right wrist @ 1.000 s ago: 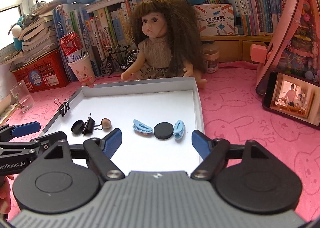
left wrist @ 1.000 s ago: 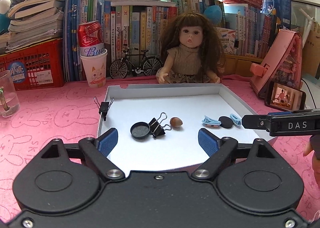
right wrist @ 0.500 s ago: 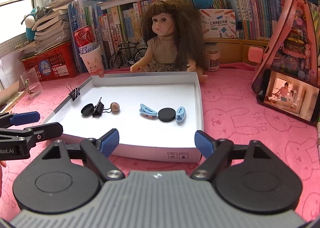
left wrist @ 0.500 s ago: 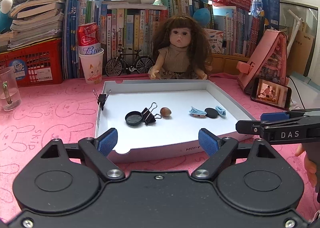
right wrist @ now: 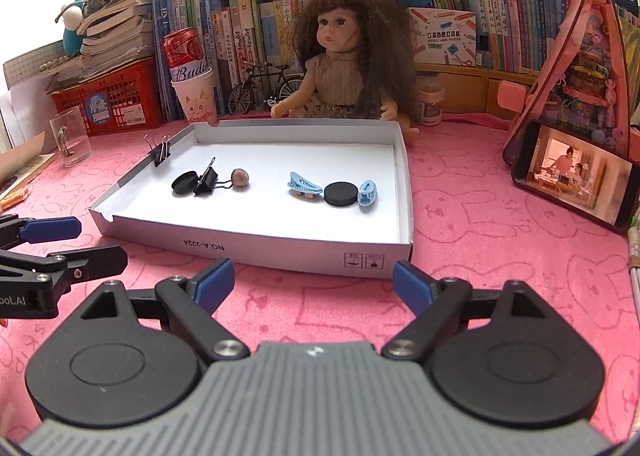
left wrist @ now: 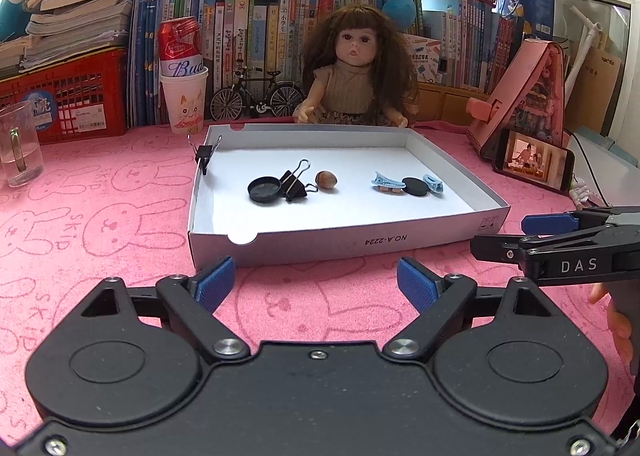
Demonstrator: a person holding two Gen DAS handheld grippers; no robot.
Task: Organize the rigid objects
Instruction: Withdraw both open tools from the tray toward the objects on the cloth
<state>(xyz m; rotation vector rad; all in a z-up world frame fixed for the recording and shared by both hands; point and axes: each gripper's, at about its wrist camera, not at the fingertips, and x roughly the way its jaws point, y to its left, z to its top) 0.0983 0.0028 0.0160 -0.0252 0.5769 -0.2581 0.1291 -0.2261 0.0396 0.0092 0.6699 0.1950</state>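
Pulled back since a second ago: white box [left wrist: 404, 243] now lies wholly beyond both grippers at frame centre on the pink desk [left wrist: 100, 224], clips and discs inside. Right gripper [right wrist: 313, 288] wide, just been opening, empty; left gripper [left wrist: 316, 283] wide, empty. Both tilted downward. Readable: "NO.A-2224" on box wall, "Bud" on can [left wrist: 180, 46], "DAS" on right gripper.

A pink bunny-print tablecloth [left wrist: 100, 224] bears a white box lid [left wrist: 360, 244], glass mug [left wrist: 20, 148] and phone [left wrist: 532, 164].
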